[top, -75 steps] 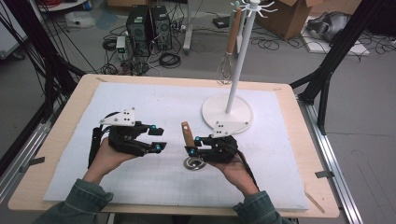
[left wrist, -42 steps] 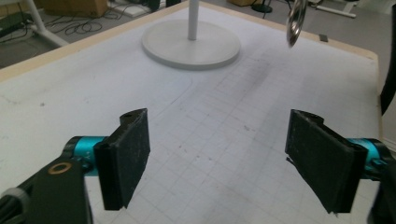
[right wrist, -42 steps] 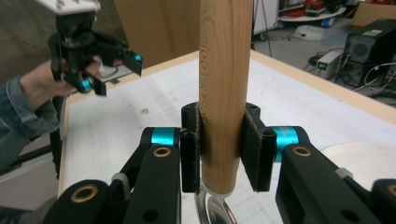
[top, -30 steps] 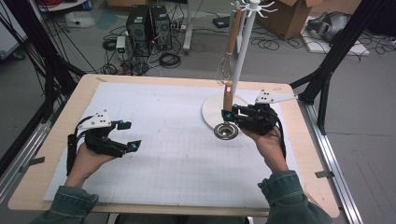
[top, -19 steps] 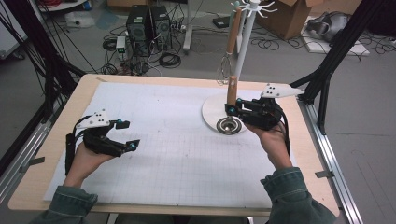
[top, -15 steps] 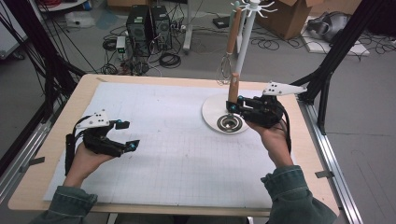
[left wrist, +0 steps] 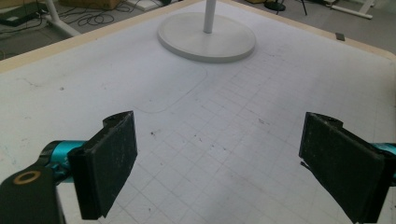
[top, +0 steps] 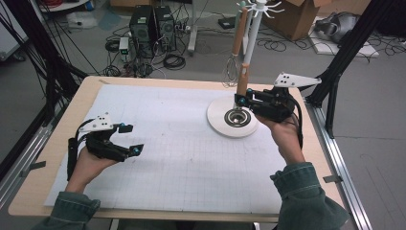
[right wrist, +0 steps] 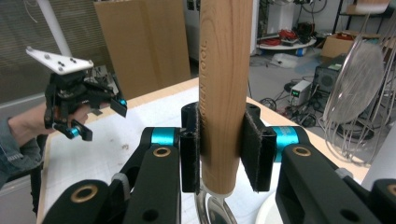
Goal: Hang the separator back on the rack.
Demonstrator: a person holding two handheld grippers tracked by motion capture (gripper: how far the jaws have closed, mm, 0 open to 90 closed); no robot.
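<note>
My right gripper [top: 242, 99] [right wrist: 223, 149] is shut on the wooden handle [top: 243, 79] [right wrist: 224, 70] of a utensil and holds it upright. The utensil's round metal head [top: 237, 116] hangs just over the white round base [top: 218, 112] [left wrist: 205, 39] of a hanging rack at the table's back right. A wire whisk [top: 232, 72] [right wrist: 355, 84] with a wooden handle hangs from the rack's pole [top: 251, 33], close behind the held utensil. My left gripper [top: 129, 139] [left wrist: 217, 158] rests open and empty above the white mat at the front left; the right gripper view also catches it [right wrist: 100, 119].
A white gridded mat [top: 182, 143] covers most of the wooden table [top: 43, 177]. Black frame posts [top: 335, 67] stand at both sides. Computer cases [top: 151, 24], cables and cardboard boxes [top: 297, 14] lie on the floor beyond the far edge.
The right gripper carried the utensil from the mat's middle to the back right and raised it over the rack's base. The left gripper drew back to the front left, jaws open.
</note>
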